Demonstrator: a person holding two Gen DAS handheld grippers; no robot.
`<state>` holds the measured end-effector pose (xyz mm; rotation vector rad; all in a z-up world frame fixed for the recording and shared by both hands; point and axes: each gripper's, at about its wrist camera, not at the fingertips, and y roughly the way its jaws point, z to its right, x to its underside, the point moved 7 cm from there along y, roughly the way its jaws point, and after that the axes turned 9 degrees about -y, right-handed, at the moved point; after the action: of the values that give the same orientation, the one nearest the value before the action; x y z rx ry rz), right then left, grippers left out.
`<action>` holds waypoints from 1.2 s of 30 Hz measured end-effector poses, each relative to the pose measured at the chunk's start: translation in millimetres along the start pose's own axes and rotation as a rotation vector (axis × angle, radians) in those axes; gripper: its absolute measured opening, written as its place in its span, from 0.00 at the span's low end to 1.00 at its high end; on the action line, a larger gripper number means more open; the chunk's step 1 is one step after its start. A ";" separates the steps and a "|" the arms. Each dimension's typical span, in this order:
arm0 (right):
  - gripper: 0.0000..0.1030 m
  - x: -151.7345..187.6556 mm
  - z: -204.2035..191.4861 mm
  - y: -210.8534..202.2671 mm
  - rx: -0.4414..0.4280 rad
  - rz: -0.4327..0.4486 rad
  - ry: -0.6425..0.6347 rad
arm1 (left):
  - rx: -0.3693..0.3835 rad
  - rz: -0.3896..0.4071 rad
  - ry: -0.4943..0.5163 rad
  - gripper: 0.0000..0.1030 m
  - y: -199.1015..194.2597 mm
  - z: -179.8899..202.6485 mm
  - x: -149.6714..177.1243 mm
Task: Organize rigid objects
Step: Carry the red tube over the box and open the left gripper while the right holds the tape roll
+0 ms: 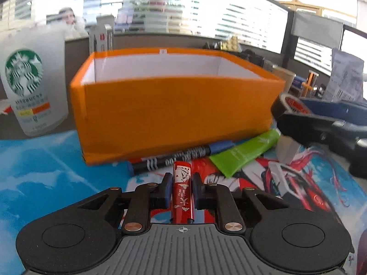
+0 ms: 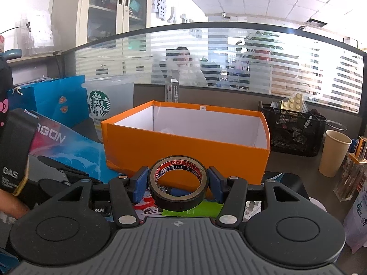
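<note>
A red lighter [image 1: 182, 190] printed with playing cards lies lengthwise between the blue pads of my left gripper [image 1: 182, 178], which is shut on it just above the printed mat. Ahead lie a black marker with a blue cap [image 1: 174, 160] and a green tube [image 1: 245, 153], both against the front wall of the open orange box [image 1: 174, 110]. My right gripper [image 2: 179, 181] is shut on a black roll of vinyl tape [image 2: 179, 202], held upright before the orange box [image 2: 183, 146]. From the left wrist that tape [image 1: 290, 104] shows at the box's right corner.
A frosted Starbucks cup [image 1: 29, 87] stands left of the box. A blue gift bag [image 2: 52, 100] sits behind the cup on the left. A black mesh organizer [image 2: 293, 133] and a paper cup [image 2: 335, 153] stand on the right. A small white block [image 1: 286, 149] rests under the right gripper.
</note>
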<state>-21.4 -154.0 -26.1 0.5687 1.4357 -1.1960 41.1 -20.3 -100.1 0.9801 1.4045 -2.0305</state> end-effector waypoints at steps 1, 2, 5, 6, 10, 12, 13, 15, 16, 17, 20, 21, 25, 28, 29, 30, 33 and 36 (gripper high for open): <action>0.50 -1.2 -0.6 -0.5 0.001 0.003 -0.002 | 0.001 0.009 -0.002 0.15 -3.7 -0.4 -3.0; 0.50 -2.4 -1.3 -0.9 0.000 0.005 -0.005 | 0.002 0.018 -0.006 0.15 -6.9 -1.3 -6.4; 0.50 -5.8 -4.1 -2.5 0.000 0.015 -0.014 | -0.012 0.051 -0.004 0.15 -15.1 -3.3 -17.5; 0.50 -7.4 -5.0 -3.0 0.000 0.018 -0.018 | -0.014 0.061 -0.006 0.15 -17.7 -3.7 -20.3; 0.50 -15.0 -9.0 -6.5 0.007 0.031 -0.036 | -0.015 0.100 -0.001 0.15 -29.0 -1.8 -31.0; 0.50 -20.1 -11.3 -8.5 0.009 0.038 -0.047 | -0.009 0.116 0.003 0.15 -34.2 1.0 -36.4; 0.50 -22.9 -12.3 -9.8 0.011 0.042 -0.052 | -0.007 0.124 0.006 0.15 -37.2 2.8 -38.9; 0.50 -28.5 -13.5 -11.5 0.013 0.052 -0.060 | -0.002 0.138 0.013 0.15 -41.7 5.5 -44.4; 0.50 -30.8 -13.3 -12.4 0.016 0.057 -0.061 | 0.001 0.145 0.015 0.16 -43.6 6.8 -47.4; 0.50 -33.3 -13.4 -12.8 0.018 0.062 -0.063 | 0.003 0.155 0.016 0.16 -46.3 7.2 -50.1; 0.50 -42.8 -12.4 -13.0 0.023 0.079 -0.069 | 0.006 0.180 0.019 0.15 -52.1 9.1 -59.4; 0.50 -46.2 -11.4 -12.8 0.025 0.086 -0.072 | 0.003 0.189 0.019 0.16 -53.5 9.0 -62.9; 0.50 -68.2 -4.2 -10.9 0.036 0.119 -0.085 | -0.003 0.224 0.018 0.16 -57.9 7.9 -82.0; 0.50 -87.1 3.4 -9.3 0.026 0.139 -0.087 | -0.010 0.266 0.027 0.16 -67.6 5.9 -98.8; 0.50 -93.0 6.2 -8.6 0.024 0.144 -0.085 | -0.014 0.281 0.030 0.16 -71.8 4.6 -103.1; 0.50 -97.6 8.1 -7.5 0.022 0.146 -0.086 | -0.017 0.296 0.031 0.16 -75.0 3.7 -109.0; 0.50 -110.3 14.9 -1.9 0.017 0.152 -0.081 | -0.024 0.325 0.037 0.16 -79.3 3.8 -124.3; 0.50 -123.8 19.3 2.5 0.017 0.162 -0.088 | -0.023 0.341 0.038 0.16 -78.2 4.5 -139.3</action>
<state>21.0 -136.2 90.5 0.6241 1.2815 -1.0925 70.6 1.9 55.4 1.1648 1.1827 -1.7496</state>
